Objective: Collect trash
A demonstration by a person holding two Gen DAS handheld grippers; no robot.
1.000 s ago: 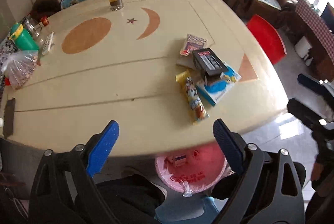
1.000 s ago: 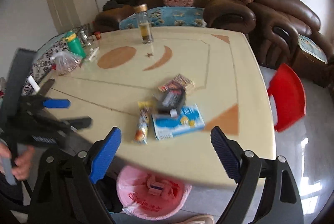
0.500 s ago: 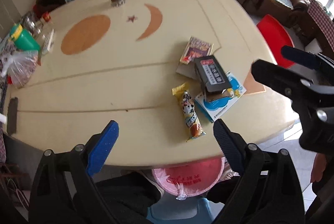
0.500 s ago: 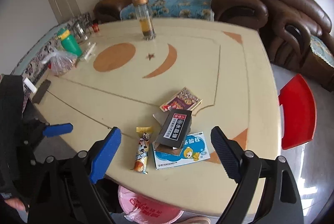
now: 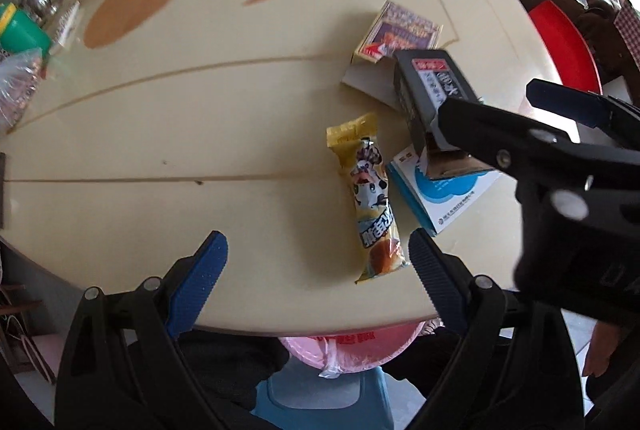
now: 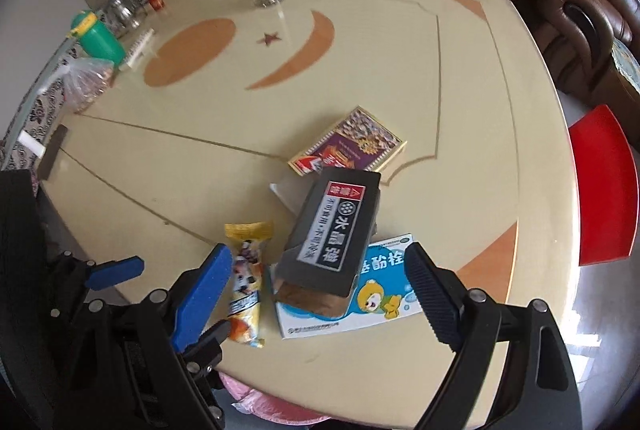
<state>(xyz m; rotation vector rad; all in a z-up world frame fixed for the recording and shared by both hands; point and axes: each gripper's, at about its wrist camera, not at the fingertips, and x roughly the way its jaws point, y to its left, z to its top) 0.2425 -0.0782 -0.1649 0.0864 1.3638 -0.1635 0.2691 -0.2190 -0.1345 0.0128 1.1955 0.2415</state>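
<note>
Both my grippers hover over the trash at the near edge of the cream round bench [image 6: 400,69].

My left gripper [image 5: 316,254] and right gripper [image 6: 318,272] both have their fingers spread apart, holding nothing. The black rectangular cardboard box [image 6: 334,230] lies on the blue-and-white flat carton [image 6: 384,304]; the yellow snack wrapper [image 5: 370,197] lies just left of that box, the purple-and-gold flat box [image 6: 352,141] just behind it.

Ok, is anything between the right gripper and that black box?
Nothing visible. The right gripper is open, with the black rectangular cardboard box straight ahead, lying atop the blue-and-white carton. The yellow snack wrapper lies beside its left finger.
</note>
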